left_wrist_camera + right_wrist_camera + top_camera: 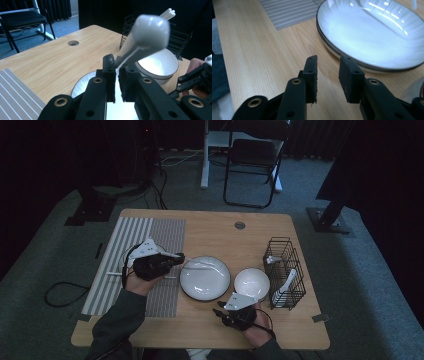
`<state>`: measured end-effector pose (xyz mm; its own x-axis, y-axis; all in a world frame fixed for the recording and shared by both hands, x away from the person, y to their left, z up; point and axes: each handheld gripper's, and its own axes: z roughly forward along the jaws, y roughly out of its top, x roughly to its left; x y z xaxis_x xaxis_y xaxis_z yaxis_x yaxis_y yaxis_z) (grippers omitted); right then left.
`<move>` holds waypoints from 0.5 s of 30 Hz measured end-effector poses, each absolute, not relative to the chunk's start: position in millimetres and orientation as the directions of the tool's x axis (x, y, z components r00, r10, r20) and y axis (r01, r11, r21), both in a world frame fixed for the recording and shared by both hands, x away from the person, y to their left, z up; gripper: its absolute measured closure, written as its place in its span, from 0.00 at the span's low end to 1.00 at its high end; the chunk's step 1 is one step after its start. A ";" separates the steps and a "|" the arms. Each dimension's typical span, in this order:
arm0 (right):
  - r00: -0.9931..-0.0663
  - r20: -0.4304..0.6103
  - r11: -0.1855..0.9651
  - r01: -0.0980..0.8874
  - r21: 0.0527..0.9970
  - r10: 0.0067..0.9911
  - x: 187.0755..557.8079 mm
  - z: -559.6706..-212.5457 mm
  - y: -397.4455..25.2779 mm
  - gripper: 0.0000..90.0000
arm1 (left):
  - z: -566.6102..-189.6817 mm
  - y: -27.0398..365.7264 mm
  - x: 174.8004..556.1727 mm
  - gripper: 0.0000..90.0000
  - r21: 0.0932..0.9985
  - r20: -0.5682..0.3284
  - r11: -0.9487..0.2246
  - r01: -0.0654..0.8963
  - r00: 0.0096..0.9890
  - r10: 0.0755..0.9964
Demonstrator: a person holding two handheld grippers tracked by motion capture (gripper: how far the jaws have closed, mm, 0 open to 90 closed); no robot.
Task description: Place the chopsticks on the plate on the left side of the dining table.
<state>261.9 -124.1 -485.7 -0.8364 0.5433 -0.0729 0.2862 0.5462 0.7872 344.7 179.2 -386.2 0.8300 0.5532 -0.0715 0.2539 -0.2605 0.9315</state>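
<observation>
- The mat (145,265) covers the table's (210,232) left side, its left edge close to the table's own left edge.
- The left gripper (176,258) sits over the mat's right border, tips at the plate's (205,278) left rim.
- The left gripper view gives what the high view leaves unclear: the jaws are clamped on the handle of a white spoon (147,32), whose bowl end rises above the plate (82,86) toward the bowl (157,63).
- The plate lies mid-table, with bare wood behind it up to the cable hole (240,225).
- The right gripper (220,311) rests low near the front edge, just below the bowl (252,283).
- In its own view the right gripper (327,75) has its jaws apart with nothing between them, above bare wood just short of the plate's rim (342,53).
- The rack (285,272) stands near the right edge, close beside the bowl, with white utensils inside.
</observation>
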 end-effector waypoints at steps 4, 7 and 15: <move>-0.842 -0.087 0.550 0.267 0.791 0.533 265.3 -479.7 -118.7 0.79 | -387.2 181.6 342.0 0.94 0.931 -0.074 -0.260 0.257 0.829 0.555; -0.844 -0.088 0.547 0.261 0.795 0.530 268.7 -476.4 -114.6 0.83 | -387.7 183.6 340.4 0.94 0.931 -0.074 -0.259 0.258 0.827 0.557; -0.833 -0.104 0.525 0.241 0.816 0.544 280.8 -462.4 -105.6 0.92 | -389.1 188.2 335.1 0.94 0.928 -0.071 -0.267 0.260 0.826 0.559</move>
